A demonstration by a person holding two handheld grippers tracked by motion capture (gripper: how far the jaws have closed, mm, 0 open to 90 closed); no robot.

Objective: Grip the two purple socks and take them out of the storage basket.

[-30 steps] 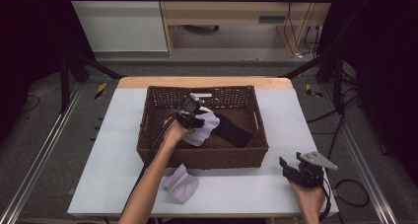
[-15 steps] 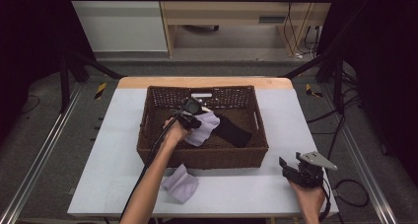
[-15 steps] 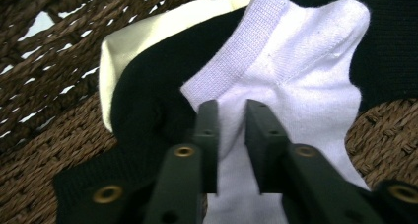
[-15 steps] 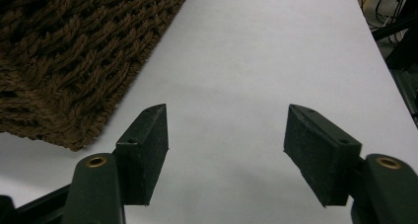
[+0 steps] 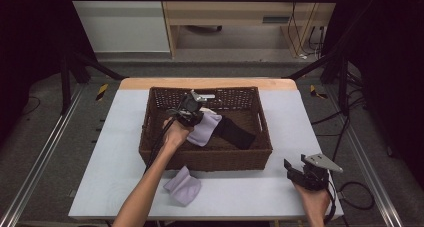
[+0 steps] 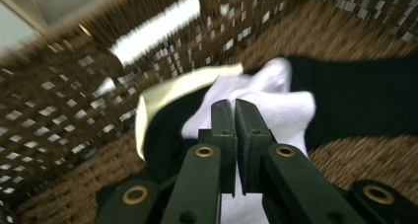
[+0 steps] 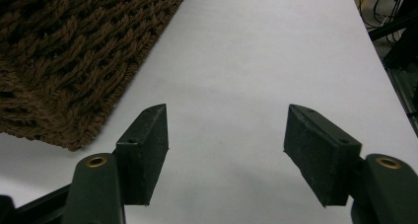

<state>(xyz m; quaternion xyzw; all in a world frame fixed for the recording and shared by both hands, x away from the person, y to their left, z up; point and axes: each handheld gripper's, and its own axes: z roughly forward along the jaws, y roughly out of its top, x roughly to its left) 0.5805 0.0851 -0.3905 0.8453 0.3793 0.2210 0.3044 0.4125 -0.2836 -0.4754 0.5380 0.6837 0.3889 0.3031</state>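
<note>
A brown wicker basket (image 5: pixel 150 137) stands mid-table. Over its inside, my left gripper (image 5: pixel 196 116) is shut on a pale lavender-white cloth (image 5: pixel 206 128), which the left gripper view shows pinched between the closed jaws (image 6: pixel 234 108) as white fabric (image 6: pixel 288 108). Under it lie a black cloth (image 5: pixel 235 133) (image 6: pixel 360 100) and a pale yellow cloth (image 6: pixel 167 93). A second lavender cloth (image 5: pixel 183 187) lies on the table in front of the basket. My right gripper (image 5: pixel 303 173) (image 7: pixel 226 130) stands open and empty over the table's front right.
The basket's woven corner (image 7: pixel 74 61) sits just left of the right gripper. The white tabletop (image 5: pixel 110 147) (image 7: pixel 256 61) has bare room on both sides of the basket. A cable (image 5: pixel 357 192) trails off the table's right edge.
My left gripper has shifted slightly toward the basket's far side with the cloth still in it. The right gripper has stayed put.
</note>
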